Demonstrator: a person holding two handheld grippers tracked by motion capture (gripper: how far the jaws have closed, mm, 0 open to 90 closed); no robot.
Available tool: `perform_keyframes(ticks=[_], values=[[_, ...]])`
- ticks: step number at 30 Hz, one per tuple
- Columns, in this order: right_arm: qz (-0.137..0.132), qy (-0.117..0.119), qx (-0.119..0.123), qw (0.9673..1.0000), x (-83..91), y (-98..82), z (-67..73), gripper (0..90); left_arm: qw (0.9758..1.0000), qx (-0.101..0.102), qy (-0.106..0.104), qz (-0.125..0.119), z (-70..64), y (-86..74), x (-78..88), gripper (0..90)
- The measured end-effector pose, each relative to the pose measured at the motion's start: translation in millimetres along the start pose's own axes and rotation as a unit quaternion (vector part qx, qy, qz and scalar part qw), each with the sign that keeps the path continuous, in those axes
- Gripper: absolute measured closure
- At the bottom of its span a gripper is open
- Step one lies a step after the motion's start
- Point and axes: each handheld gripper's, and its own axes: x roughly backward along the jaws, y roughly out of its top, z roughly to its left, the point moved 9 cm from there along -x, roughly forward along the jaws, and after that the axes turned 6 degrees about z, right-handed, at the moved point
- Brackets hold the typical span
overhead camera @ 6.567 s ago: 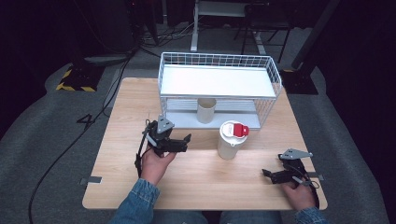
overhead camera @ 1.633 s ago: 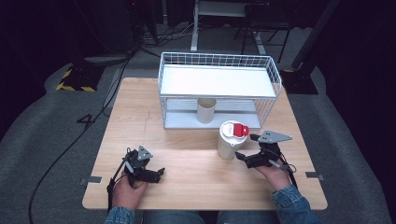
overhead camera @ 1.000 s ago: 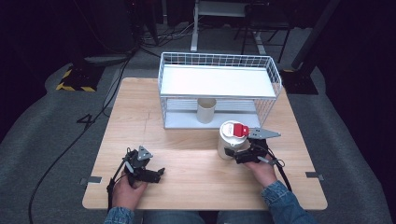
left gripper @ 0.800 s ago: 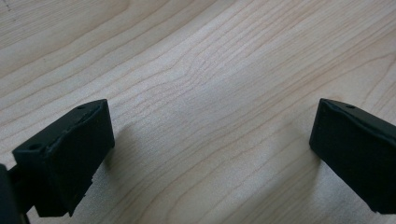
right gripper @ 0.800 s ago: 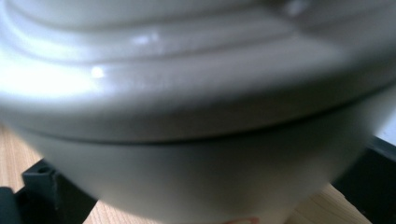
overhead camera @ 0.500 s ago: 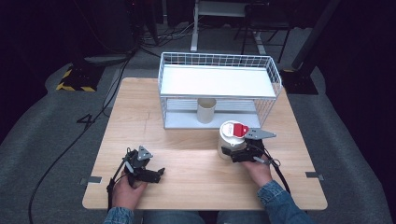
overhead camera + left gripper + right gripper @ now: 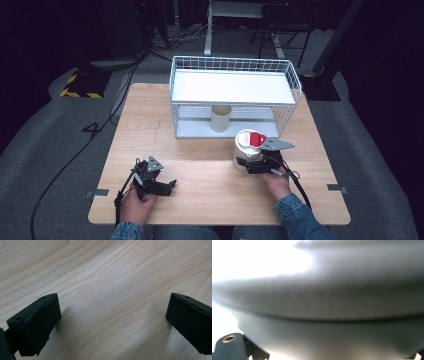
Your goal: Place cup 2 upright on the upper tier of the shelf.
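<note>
Up close, the right gripper point(image 7: 248, 165) has its jaws set around the base of a white canister point(image 7: 247, 148), whose pale, blurred wall point(image 7: 324, 302) presses right up against the right gripper view; one black jaw tip point(image 7: 229, 346) shows at the bottom left of that view, and whether the jaws actually pinch the canister or merely flank it cannot be told. From above, the canister stands upright with a red-and-white lid point(image 7: 256, 138), just ahead of the person's right hand point(image 7: 276, 182), and the grey three-cornered plate juts out beside the lid. Beyond the canister stands a white wire basket shelf point(image 7: 235, 90), with a cream cup point(image 7: 220, 118) upright on its lower level. Over on the other side, well apart from the canister, the left gripper point(image 7: 165, 188) sits low above the wooden table point(image 7: 200, 165) in the left hand point(image 7: 136, 202), its jaws spread wide apart with bare wood grain point(image 7: 112, 302) between them.
</note>
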Motion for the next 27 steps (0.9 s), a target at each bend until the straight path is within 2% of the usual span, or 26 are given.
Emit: perform_keyframes(ticks=[13,18,27], values=[[0.003,-0.008,0.004,1.0,1.3,0.3,0.8,12.9,1.0,0.0,0.0,0.0,0.0,0.0,0.0,0.4],[-0.007,-0.015,0.008,0.9998,5.8,4.4,1.3,13.1,1.0,0.0,0.0,0.0,0.0,0.0,0.0,0.4],[-0.016,-0.014,0.006,0.9998,16.6,12.8,-0.5,13.2,1.0,0.0,0.0,0.0,0.0,0.0,0.0,0.4]])
